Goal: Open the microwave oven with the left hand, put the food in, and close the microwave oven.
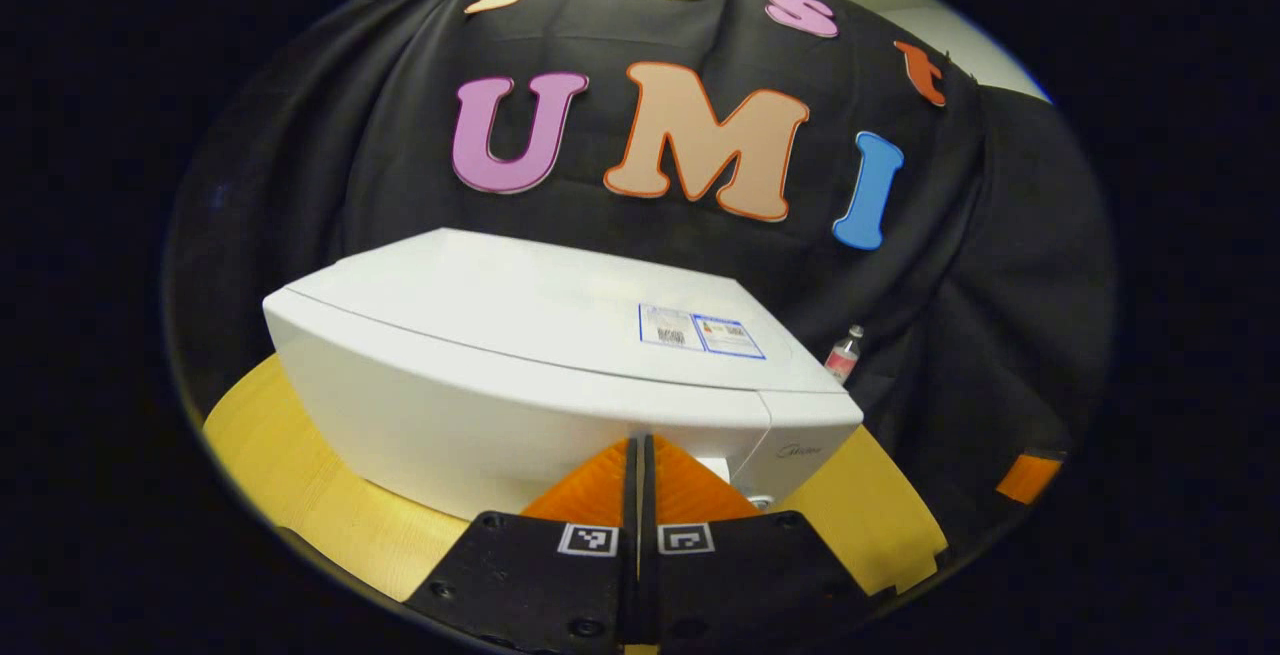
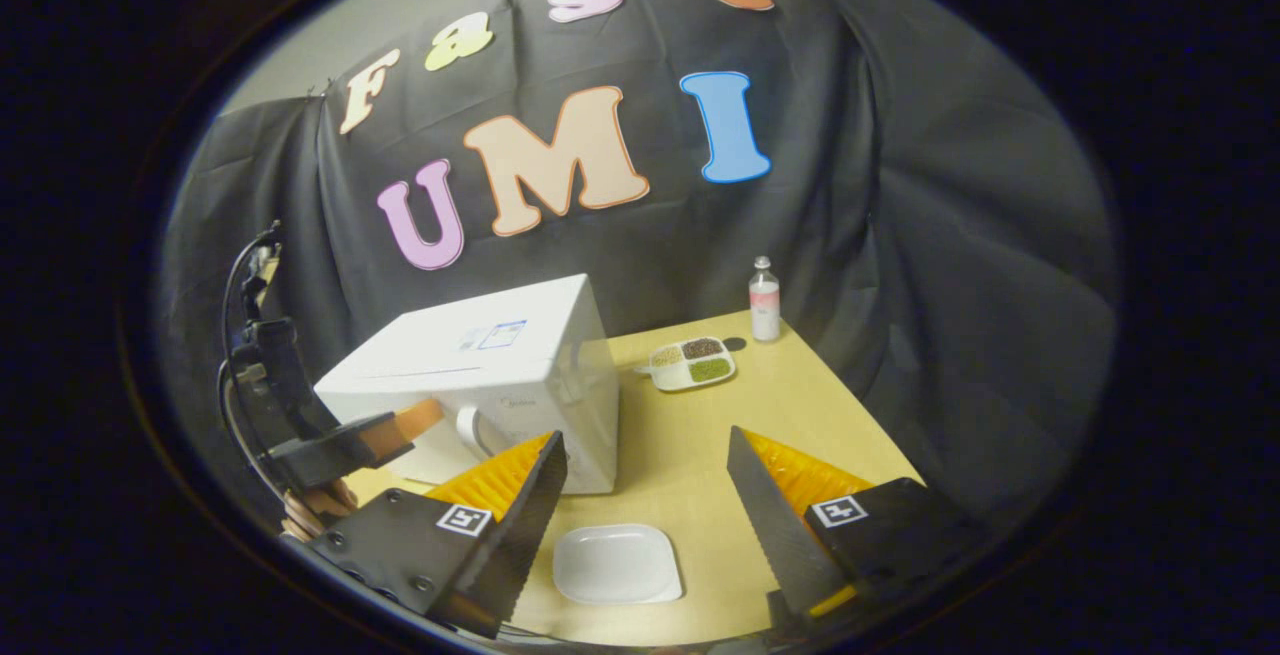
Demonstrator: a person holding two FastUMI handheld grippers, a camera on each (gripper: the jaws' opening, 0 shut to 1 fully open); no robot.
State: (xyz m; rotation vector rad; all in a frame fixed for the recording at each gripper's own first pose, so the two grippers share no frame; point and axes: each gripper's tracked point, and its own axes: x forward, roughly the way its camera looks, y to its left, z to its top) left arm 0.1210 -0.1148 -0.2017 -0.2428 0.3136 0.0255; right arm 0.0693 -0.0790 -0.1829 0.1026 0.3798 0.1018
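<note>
Microwave (image 1: 560, 375) door directly ahead of left claw (image 1: 640, 475).

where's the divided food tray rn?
In the right gripper view the divided food tray sits on the table, right of the microwave and just left of the small bottle, well beyond the empty white plate.

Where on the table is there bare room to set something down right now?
Bare table runs from the white plate back to the divided tray and bottle, and along the right edge. The left is crowded: the microwave sits there with the left gripper at its door.
</note>
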